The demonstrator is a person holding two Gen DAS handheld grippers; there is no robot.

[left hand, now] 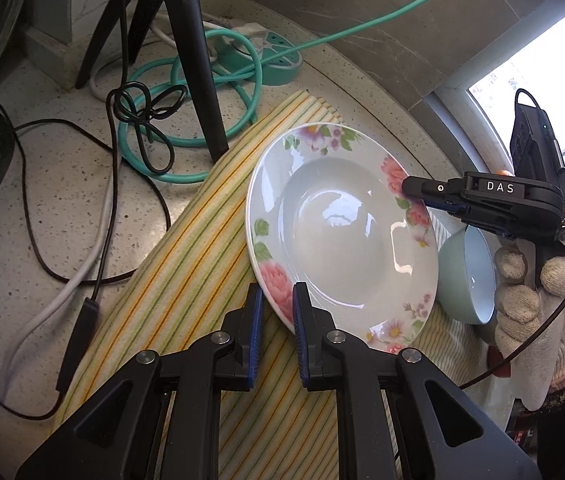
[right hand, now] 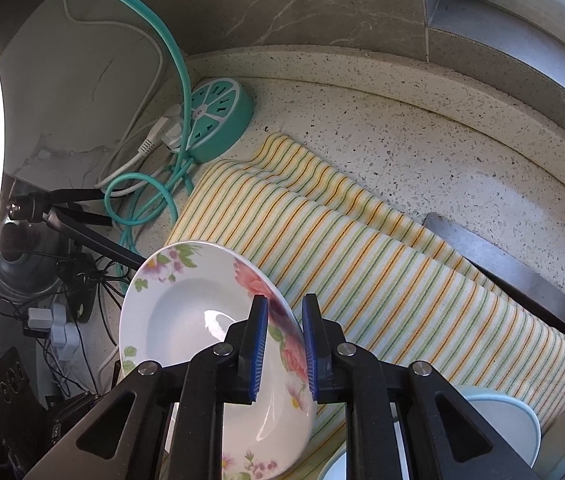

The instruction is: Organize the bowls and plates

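A white plate with pink flowers (left hand: 342,236) is held tilted above the striped cloth (left hand: 186,264). My left gripper (left hand: 277,300) has its fingers on either side of the plate's near rim. My right gripper (left hand: 414,192) grips the far rim from the right. In the right wrist view the plate (right hand: 186,328) stands on edge between the right gripper (right hand: 284,320) fingers. A pale green bowl (left hand: 468,276) sits just right of the plate, under the right gripper; it also shows in the right wrist view (right hand: 502,428).
A teal power strip (left hand: 270,54) with a coiled teal cable (left hand: 186,120) lies behind the cloth. A black tripod leg (left hand: 202,72) and black wires (left hand: 138,120) stand at the left. A dark sink edge (right hand: 514,272) runs right of the cloth.
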